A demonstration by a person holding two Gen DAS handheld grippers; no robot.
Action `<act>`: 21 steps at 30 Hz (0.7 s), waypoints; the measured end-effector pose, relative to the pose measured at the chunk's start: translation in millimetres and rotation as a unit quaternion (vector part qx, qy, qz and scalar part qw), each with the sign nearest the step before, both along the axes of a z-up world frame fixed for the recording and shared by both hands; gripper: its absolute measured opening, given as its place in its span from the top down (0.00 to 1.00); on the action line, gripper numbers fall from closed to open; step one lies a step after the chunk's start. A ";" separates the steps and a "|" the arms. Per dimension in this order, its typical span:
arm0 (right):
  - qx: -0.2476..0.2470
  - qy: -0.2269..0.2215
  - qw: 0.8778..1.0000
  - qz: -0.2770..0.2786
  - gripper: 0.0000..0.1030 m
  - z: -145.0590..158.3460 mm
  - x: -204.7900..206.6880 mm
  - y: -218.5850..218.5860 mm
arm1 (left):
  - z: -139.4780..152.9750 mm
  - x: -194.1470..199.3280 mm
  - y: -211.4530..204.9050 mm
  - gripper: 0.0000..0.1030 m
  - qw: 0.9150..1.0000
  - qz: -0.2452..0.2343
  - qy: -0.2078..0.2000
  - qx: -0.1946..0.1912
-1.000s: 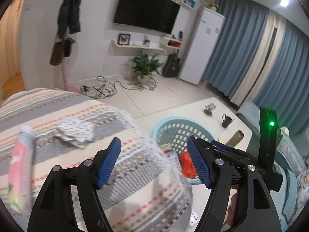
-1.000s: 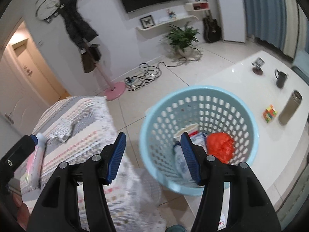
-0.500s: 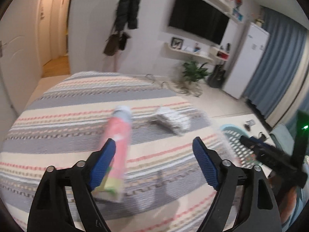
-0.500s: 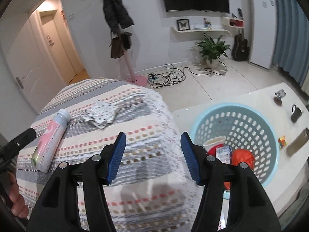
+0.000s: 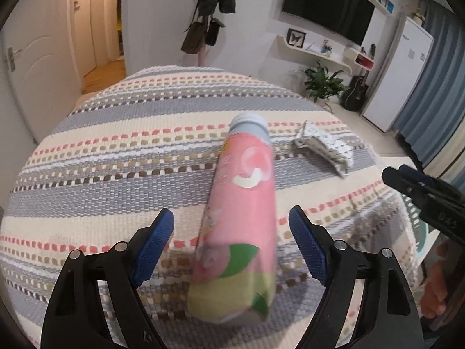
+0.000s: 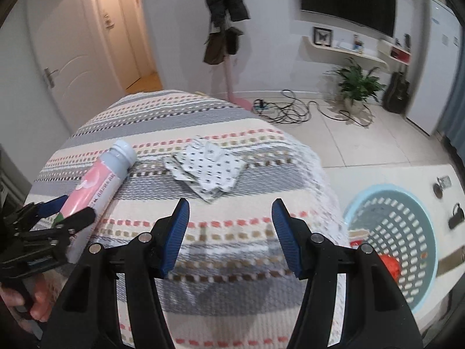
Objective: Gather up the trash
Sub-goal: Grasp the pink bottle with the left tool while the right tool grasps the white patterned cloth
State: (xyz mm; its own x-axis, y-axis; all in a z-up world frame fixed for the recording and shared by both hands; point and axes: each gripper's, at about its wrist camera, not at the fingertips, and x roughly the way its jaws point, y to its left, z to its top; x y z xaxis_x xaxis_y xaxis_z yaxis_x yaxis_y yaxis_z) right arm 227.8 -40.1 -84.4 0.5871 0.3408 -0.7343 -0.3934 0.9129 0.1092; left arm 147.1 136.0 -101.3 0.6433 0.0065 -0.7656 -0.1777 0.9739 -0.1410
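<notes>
A pink bottle (image 5: 242, 212) with a grey cap lies on the striped cloth (image 5: 116, 157). My left gripper (image 5: 232, 245) is open, its blue pads on either side of the bottle's lower half. The bottle also shows in the right wrist view (image 6: 100, 180), between the left gripper's fingers (image 6: 62, 213). A crumpled spotted paper (image 6: 205, 168) lies on the cloth ahead of my right gripper (image 6: 229, 232), which is open and empty above the cloth. The paper also shows in the left wrist view (image 5: 324, 148). A light blue basket (image 6: 430, 250) holding red trash stands at the right.
The basket stands on a white low table (image 6: 386, 174) with a black mug (image 6: 456, 216). Cables (image 6: 290, 110), a potted plant (image 6: 357, 84) and a coat stand (image 6: 223, 29) are on the floor beyond. A door (image 6: 69, 55) is at the left.
Both grippers swung left, from the basket to over the striped cloth. My left gripper has come down around the pink bottle. My right gripper now faces the spotted paper.
</notes>
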 end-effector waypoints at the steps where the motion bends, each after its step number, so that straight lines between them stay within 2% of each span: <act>1: 0.005 0.004 1.000 0.007 0.46 -0.4 2.8 3.5 | -2.0 1.6 1.6 0.29 1.000 -0.001 0.002 -0.003; 5: -0.004 0.012 1.000 0.012 0.46 -4.7 13.3 16.7 | -7.7 4.5 5.8 0.37 1.000 -0.003 0.003 -0.017; 7: -0.009 0.014 1.000 0.020 0.46 -7.2 16.1 25.6 | -7.1 3.7 8.1 0.51 0.999 -0.009 -0.009 -0.031; 10: -0.023 0.009 0.999 0.032 0.46 -11.1 21.6 42.3 | -9.1 -1.8 10.2 0.52 0.999 0.005 -0.029 -0.044; 14: -0.037 0.004 0.999 0.038 0.46 -21.4 30.8 60.0 | -5.1 -12.6 8.6 0.53 0.998 0.014 -0.048 -0.036; 21: -0.073 -0.004 0.997 0.029 0.47 -40.4 45.0 80.6 | -3.7 -16.1 -0.5 0.54 0.999 0.011 -0.049 -0.020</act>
State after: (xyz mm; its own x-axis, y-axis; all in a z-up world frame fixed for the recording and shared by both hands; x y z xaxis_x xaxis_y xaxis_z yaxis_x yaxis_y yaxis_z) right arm 272.7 40.5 -124.8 0.5748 0.2645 -0.7743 -0.4470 0.8941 -0.0264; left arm 131.0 135.4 -105.0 0.7155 -0.0074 -0.6985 -0.1833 0.9629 -0.1979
